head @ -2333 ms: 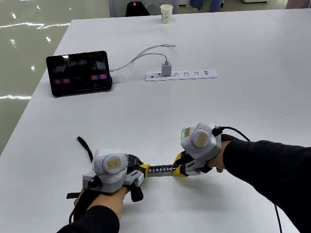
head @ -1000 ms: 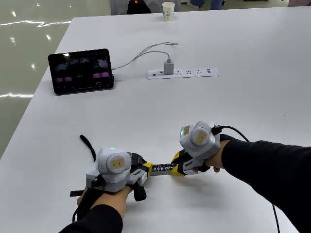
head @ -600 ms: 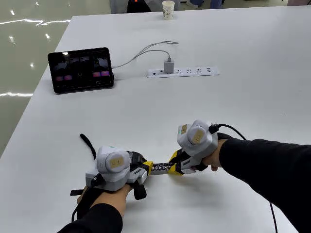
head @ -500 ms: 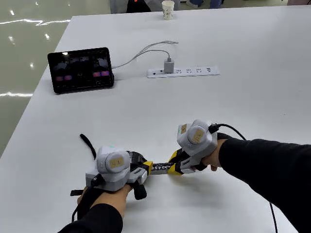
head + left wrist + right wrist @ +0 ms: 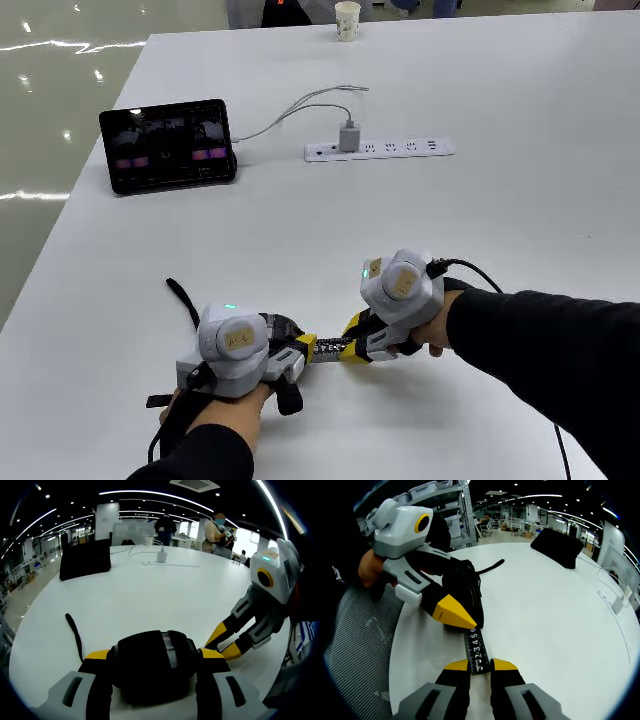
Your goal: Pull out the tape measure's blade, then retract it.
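Left gripper: clamped across the black, rounded tape measure case, resting on the white table close to its near edge, toward the left edge. Right gripper: pinching the tip end of the black numbered steel blade; just a short run bared between case mouth and yellow jaw tips. Probably the tail of the retract, possibly the very start of the pull; cannot tell. Next, if retracting: ease in toward the case, keep the blade straight, release softly to avoid a snap.
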